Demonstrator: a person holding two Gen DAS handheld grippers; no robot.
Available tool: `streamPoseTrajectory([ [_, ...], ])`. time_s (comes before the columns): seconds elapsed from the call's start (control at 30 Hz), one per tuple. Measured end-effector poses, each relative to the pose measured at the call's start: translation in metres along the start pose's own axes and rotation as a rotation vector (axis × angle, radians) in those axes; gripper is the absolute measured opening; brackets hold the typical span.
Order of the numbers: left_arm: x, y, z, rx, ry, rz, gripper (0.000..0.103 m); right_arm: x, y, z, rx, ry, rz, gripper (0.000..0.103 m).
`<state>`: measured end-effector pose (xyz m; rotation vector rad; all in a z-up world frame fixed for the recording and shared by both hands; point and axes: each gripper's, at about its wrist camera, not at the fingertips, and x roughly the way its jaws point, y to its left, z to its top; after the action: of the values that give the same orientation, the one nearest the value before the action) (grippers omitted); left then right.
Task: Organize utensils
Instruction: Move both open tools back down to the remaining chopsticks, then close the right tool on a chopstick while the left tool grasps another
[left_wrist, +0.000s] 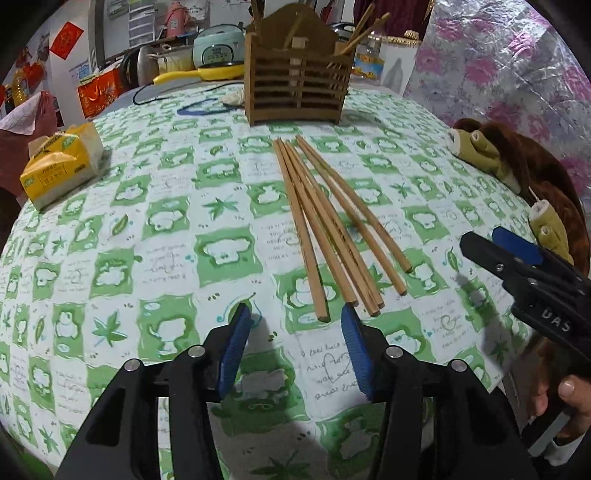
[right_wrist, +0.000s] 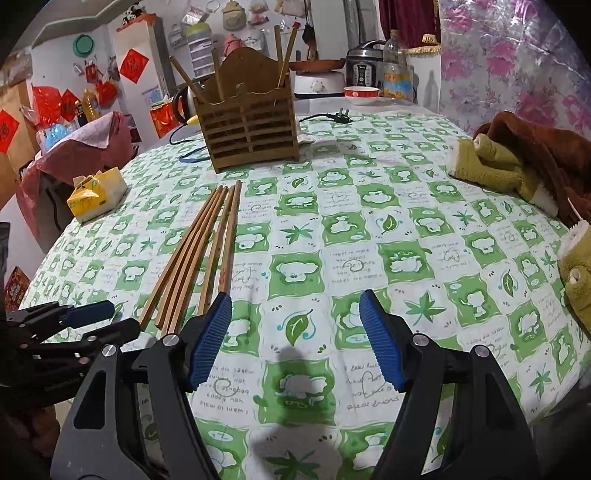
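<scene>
Now, from my left wrist camera, my left gripper hangs low over the green-checked tablecloth with its jaws apart and nothing between the blue pads. The six chopsticks lie flat in a loose fan, their near ends just ahead of my fingertips and their far ends pointing toward the slatted wooden holder at the back of the table. That holder already carries a few upright sticks. My right gripper shows at the right edge, off to the side of the bundle.

As I judge it, the risk is in the pickup. The sticks overlap at the near ends, so closing on one may drag its neighbours or pinch two at once. A thin round stick on soft cloth could also roll out of the pads, or I could bunch the cloth instead.

Seen from my right wrist camera, my right gripper also stands open and empty above bare cloth. The chopsticks lie to its left, with my left gripper beside their near ends. The holder stands beyond them.

Both tools sit close here, so they could knock together if each goes for the bundle. A stick gripped near its end may droop, miss the holder's mouth, or strike those inside.
</scene>
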<state>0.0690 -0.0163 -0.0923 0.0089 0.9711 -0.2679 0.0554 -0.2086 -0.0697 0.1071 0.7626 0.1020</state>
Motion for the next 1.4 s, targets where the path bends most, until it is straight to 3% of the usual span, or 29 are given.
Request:
streamPoseTrajectory([
  [0.2, 0.008, -0.004, 0.005, 0.022, 0.003, 0.030, 0.049, 0.002, 0.000, -0.002, -0.005, 0.012, 0.004, 0.070],
  [0.27, 0.010, -0.006, 0.006, 0.038, -0.006, 0.055, 0.042, 0.003, 0.000, -0.001, -0.004, 0.013, 0.003, 0.070],
  [0.33, 0.011, -0.007, 0.007, 0.049, -0.012, 0.048, 0.010, 0.004, 0.001, -0.002, -0.006, 0.018, 0.003, 0.070],
  [0.37, 0.012, -0.006, 0.008, 0.041, -0.007, 0.024, 0.007, 0.006, 0.001, -0.003, -0.009, 0.021, 0.003, 0.070],
  [0.6, 0.012, -0.004, 0.008, 0.027, -0.014, 0.009, 0.007, 0.021, 0.019, -0.011, -0.134, 0.087, -0.042, 0.070],
  [0.87, 0.012, 0.000, 0.008, 0.013, -0.009, -0.011, 0.007, 0.029, 0.038, -0.014, -0.190, 0.108, 0.001, 0.067],
  [1.27, 0.013, -0.001, 0.008, 0.016, -0.009, -0.012, 0.007, 0.044, 0.052, -0.006, -0.210, 0.112, 0.015, 0.048],
  [1.4, 0.013, -0.002, 0.008, 0.016, -0.007, -0.013, 0.007, 0.048, 0.053, -0.005, -0.195, 0.091, 0.029, 0.047],
])
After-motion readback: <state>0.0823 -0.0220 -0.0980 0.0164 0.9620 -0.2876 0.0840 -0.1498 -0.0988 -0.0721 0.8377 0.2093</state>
